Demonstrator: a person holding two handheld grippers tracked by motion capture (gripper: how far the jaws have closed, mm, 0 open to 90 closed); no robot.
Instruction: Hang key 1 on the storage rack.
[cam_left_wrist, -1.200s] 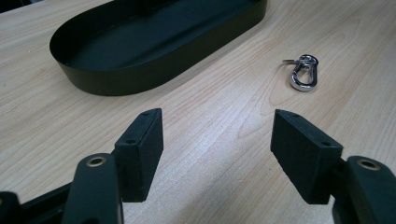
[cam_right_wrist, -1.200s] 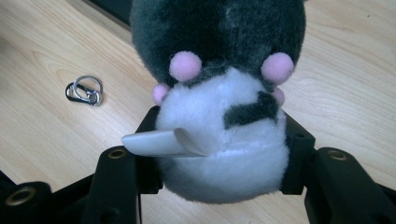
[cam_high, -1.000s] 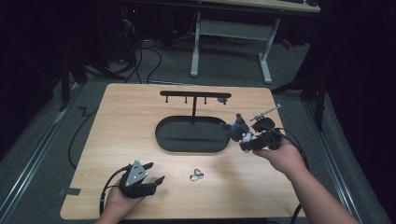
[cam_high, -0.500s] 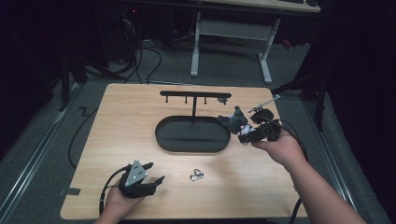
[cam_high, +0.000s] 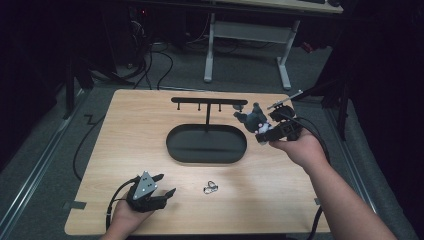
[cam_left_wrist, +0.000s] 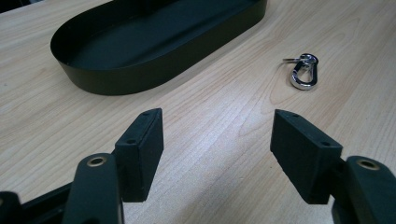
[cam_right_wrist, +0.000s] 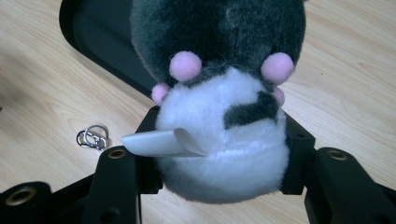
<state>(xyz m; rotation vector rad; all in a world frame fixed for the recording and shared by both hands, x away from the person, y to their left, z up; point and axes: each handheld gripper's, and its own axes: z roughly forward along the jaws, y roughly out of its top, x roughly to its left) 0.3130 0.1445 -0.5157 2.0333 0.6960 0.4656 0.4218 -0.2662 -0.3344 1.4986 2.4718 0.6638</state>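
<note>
Right hand-held gripper (cam_high: 252, 121) holds plush toy (cam_right_wrist: 219, 121) raised beside tray (cam_high: 175, 150).

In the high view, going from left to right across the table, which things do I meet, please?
Left gripper → carabiner with key ring → plush toy → right gripper.

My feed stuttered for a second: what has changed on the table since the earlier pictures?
The right tongs, clamped on the grey-and-white plush toy, rose and carried it toward the right end of the black hanger rack. The left tongs stayed open and still; the silver carabiner clip and black oval tray did not move.
</note>
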